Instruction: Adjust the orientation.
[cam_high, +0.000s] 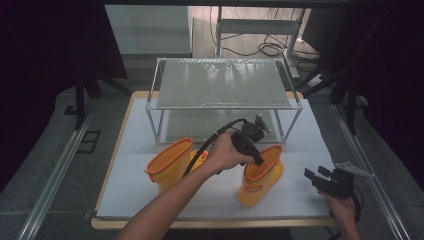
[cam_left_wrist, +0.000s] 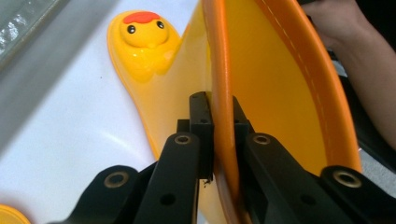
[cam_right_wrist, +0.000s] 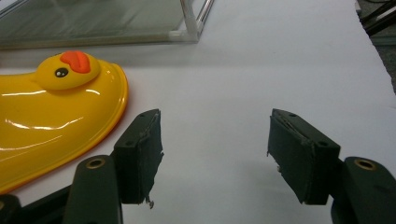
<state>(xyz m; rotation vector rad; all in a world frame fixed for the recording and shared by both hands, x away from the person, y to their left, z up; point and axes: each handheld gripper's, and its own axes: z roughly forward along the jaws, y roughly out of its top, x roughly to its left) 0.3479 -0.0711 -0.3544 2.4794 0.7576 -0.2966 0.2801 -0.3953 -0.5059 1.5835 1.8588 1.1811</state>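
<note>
In the high view, two yellow rubber boots with orange rims stand on the white table cover (cam_high: 150, 200), in front of a two-tier metal shelf (cam_high: 222, 85). The left gripper (cam_high: 258, 159), held in the person's left hand (cam_high: 225, 152), reaches across to the right boot (cam_high: 260, 177) and meets the near side of its orange rim; the left boot (cam_high: 170, 162) stands beside it, partly behind the forearm. The right gripper (cam_high: 314, 176) sits low at the table's right front corner, well apart from both boots, with its jaws spread. In the left gripper view, the left gripper (cam_left_wrist: 218, 135) has its two black jaws closed tight on the boot's orange rim (cam_left_wrist: 223, 93), one pad inside the shaft and one outside; beyond them the toe shows a duck face (cam_left_wrist: 144, 30) with an orange crest, lying on the white cover. In the right gripper view, the right gripper (cam_right_wrist: 215, 154) is wide open and holds nothing, white cover between its pads, and a boot's duck-faced toe (cam_right_wrist: 56, 112) lies just left of the left pad, with the shelf's corner post (cam_right_wrist: 196, 18) behind.
</note>
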